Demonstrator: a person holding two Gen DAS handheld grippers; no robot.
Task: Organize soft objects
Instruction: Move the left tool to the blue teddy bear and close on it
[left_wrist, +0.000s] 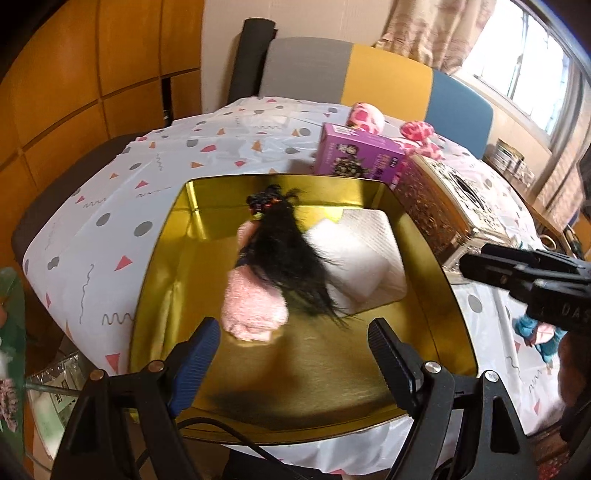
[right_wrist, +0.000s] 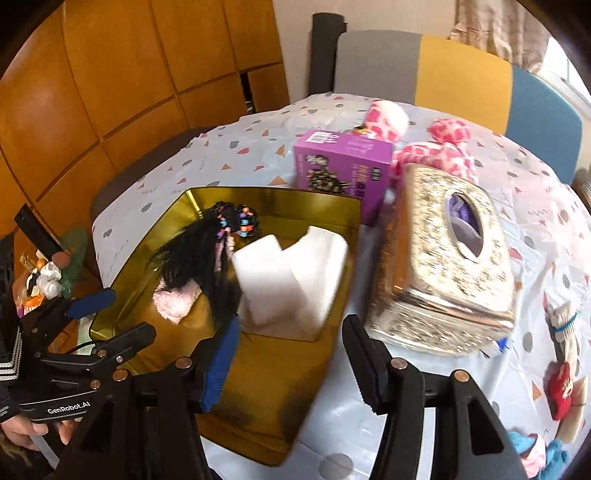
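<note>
A doll with long black hair (left_wrist: 288, 254) and a pink fuzzy outfit lies in the gold tin (left_wrist: 332, 373), next to two white soft blocks (left_wrist: 354, 254). My left gripper (left_wrist: 293, 354) hovers open over the tin's near part, nothing between its fingers. My right gripper (right_wrist: 293, 365) is open and empty above the tin's right rim (right_wrist: 351, 258); the doll (right_wrist: 199, 254) and blocks (right_wrist: 288, 273) lie just ahead of it. The right wrist view also shows the left gripper (right_wrist: 110, 319) at the tin's left edge, held by a hand.
A glittery gold tissue box (right_wrist: 443, 266) stands right of the tin, a purple carton (right_wrist: 343, 166) and a pink spotted plush (right_wrist: 443, 147) behind it. Small soft items lie at the table's right: a white sock (right_wrist: 565, 321), a red-and-cream piece (right_wrist: 565, 391), a blue-and-pink toy (left_wrist: 535, 332).
</note>
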